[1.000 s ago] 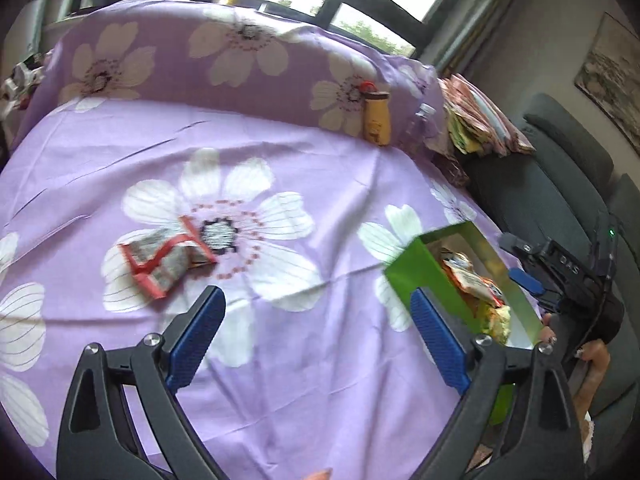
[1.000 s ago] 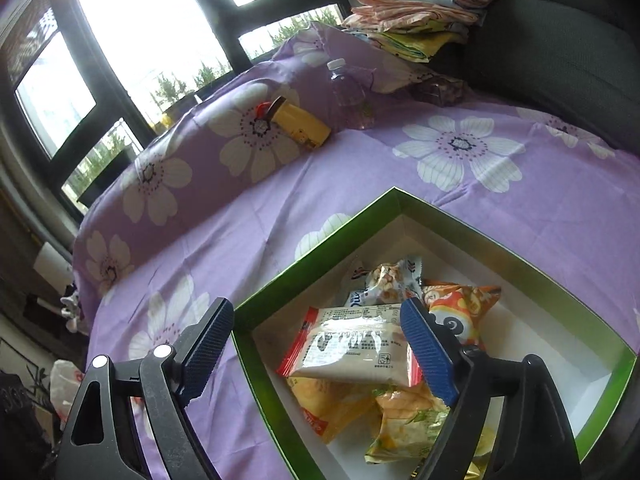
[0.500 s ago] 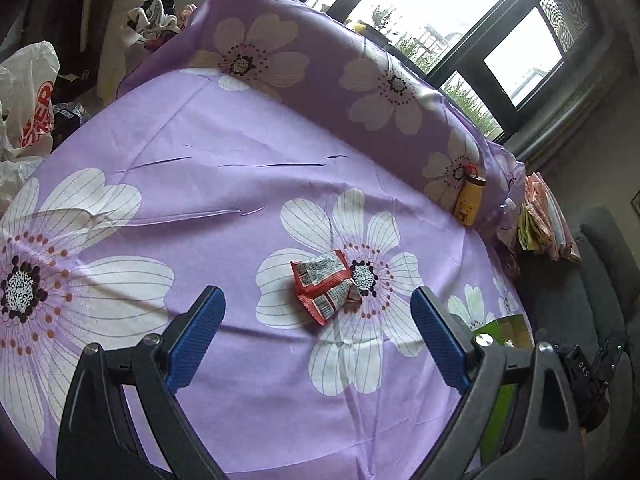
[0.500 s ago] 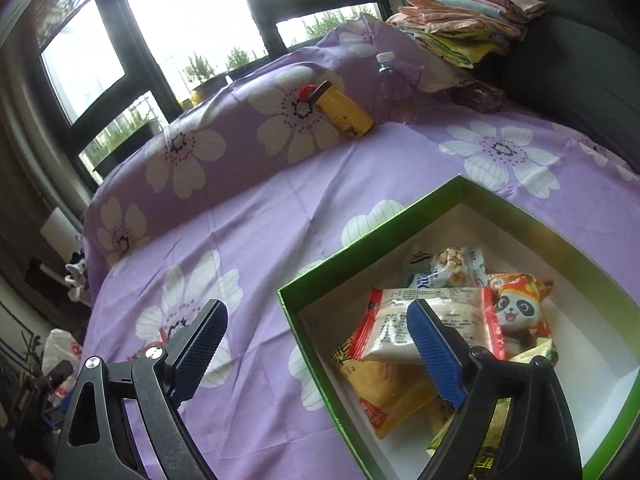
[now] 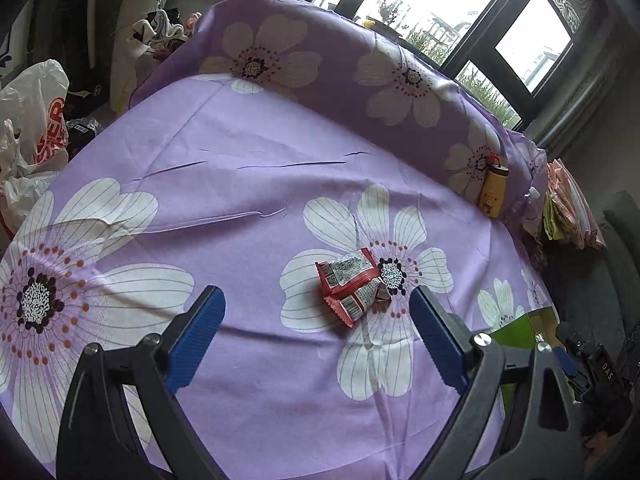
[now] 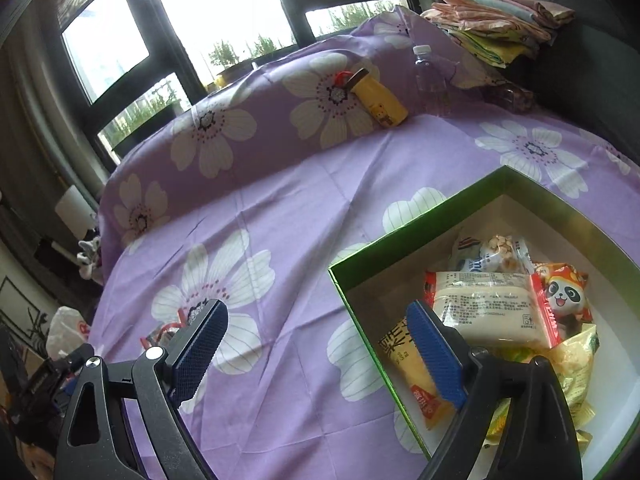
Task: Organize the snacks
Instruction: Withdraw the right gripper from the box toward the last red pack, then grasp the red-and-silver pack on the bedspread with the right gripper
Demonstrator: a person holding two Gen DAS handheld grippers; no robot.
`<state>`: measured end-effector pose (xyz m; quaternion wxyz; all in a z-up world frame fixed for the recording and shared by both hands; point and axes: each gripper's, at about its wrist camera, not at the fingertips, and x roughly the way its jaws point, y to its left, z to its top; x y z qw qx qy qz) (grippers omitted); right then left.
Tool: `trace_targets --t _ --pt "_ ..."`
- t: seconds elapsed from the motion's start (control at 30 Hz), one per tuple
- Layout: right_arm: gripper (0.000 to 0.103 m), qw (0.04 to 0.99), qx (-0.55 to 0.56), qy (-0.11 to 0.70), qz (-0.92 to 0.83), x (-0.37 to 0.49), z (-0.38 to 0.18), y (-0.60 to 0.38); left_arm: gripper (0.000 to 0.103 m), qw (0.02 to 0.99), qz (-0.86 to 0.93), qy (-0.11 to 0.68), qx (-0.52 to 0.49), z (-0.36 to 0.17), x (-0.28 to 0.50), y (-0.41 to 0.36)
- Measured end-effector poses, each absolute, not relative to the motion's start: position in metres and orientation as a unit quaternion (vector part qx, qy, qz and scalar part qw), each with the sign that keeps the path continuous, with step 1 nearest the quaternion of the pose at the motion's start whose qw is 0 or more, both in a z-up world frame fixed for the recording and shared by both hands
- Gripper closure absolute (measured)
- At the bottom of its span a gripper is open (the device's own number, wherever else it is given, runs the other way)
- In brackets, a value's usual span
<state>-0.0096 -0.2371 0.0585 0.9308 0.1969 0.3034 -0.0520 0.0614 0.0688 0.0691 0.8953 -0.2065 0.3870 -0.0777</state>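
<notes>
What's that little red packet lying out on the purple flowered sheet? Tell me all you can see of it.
The red packet looks like one or two small crinkled foil snack wrappers, red at the edges with grey-white printed panels and a barcode. It lies loose and crumpled on the purple sheet, over a white flower print beside its dark centre. Nothing grips it: the left gripper is open in front of it, apart. It sits outside the green box.

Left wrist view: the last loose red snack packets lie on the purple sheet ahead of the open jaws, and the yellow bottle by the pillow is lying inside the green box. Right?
Not quite. The yellow bottle leans against the flowered pillow, outside the green box, as the right wrist view shows. The rest holds: the red snack packets lie loose on the purple sheet ahead of the left gripper, jaws open.
</notes>
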Motion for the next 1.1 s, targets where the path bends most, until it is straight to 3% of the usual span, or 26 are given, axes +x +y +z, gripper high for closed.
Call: trace_targets --t 0.23,0.37,0.53,0.7,0.83,1.1 --pt "0.012 0.938 0.163 0.301 -0.05 -0.009 0.059 -0.221 0.023 0.9 -0.094 0.39 -0.169 0.064 0.068 0.05" --pt "0.013 0.944 0.144 0.293 -0.048 -0.01 0.061 -0.211 0.026 0.899 -0.099 0.396 -0.16 0.06 0.072 0.044" --pt "0.017 0.944 0.12 0.303 -0.044 -0.004 0.058 -0.194 0.037 0.888 -0.114 0.409 -0.176 0.055 0.079 0.043" --pt "0.026 0.943 0.081 0.322 -0.032 0.012 0.055 -0.169 0.041 0.877 -0.124 0.421 -0.198 0.047 0.091 0.039" --pt "0.027 0.937 0.063 0.345 0.009 0.034 0.055 -0.146 0.047 0.868 -0.122 0.434 -0.211 0.04 0.101 0.04" --pt "0.027 0.912 0.056 0.4 0.073 0.111 0.05 -0.105 0.05 0.856 -0.116 0.454 -0.217 0.027 0.113 0.039"
